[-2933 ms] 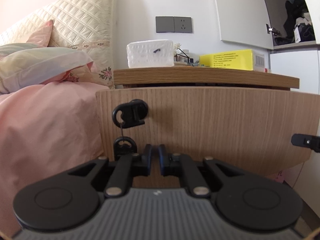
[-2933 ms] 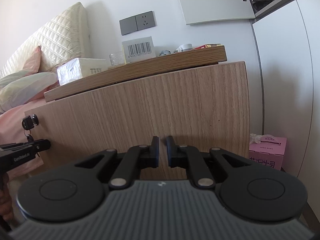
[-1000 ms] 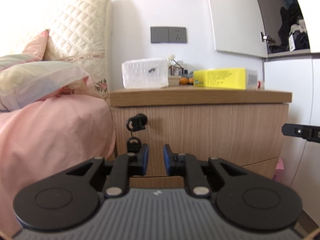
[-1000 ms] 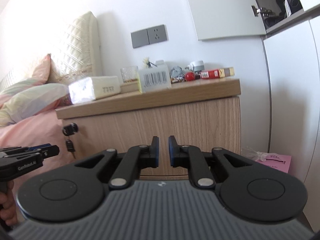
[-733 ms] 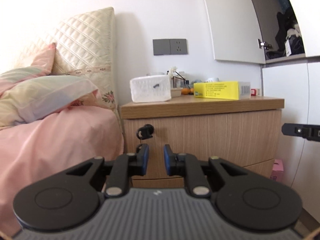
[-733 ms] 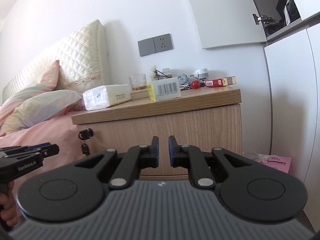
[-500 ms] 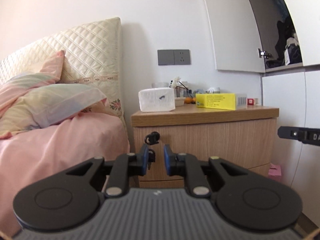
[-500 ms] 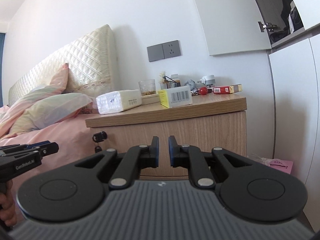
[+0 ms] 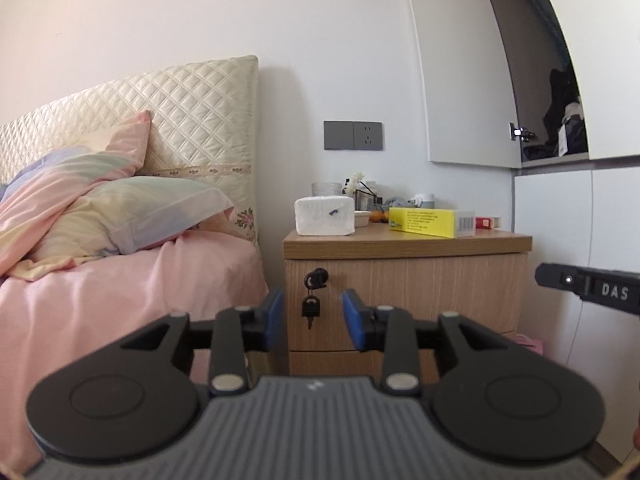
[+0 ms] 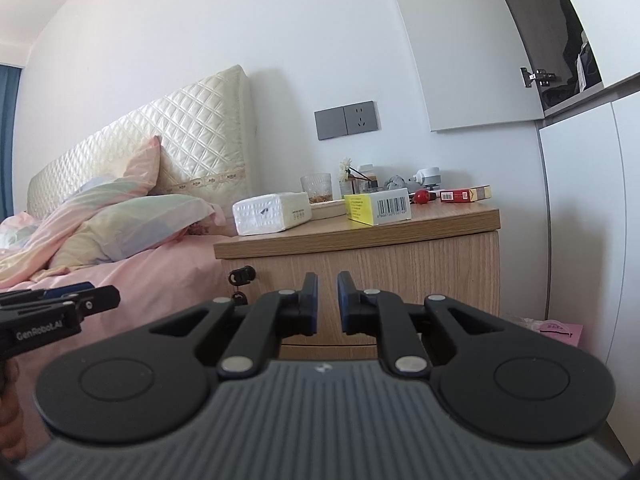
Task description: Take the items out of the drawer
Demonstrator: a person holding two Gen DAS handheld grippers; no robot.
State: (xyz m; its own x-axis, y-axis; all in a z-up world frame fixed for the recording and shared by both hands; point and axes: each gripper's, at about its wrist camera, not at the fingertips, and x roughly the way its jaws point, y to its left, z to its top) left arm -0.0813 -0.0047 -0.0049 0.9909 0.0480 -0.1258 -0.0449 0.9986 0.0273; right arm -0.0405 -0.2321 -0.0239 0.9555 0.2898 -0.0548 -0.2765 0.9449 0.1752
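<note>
The wooden nightstand's top drawer is closed, with a black key in its lock and a second key hanging below it. My left gripper is open and empty, well back from the drawer, with the keys showing between its blue pads. My right gripper is shut with nothing in it, equally far back and facing the drawer front. Each gripper shows at the edge of the other's view: the right gripper and the left gripper.
On the nightstand top lie a white tissue pack, a yellow box, a red pack, a glass and small items. A pink bed is on the left, a white wardrobe on the right, and a pink box on the floor.
Both grippers have pulled back from the nightstand, which now looks much smaller. The drawer front that stood out at first now sits flush. The left gripper's fingers have spread apart.
</note>
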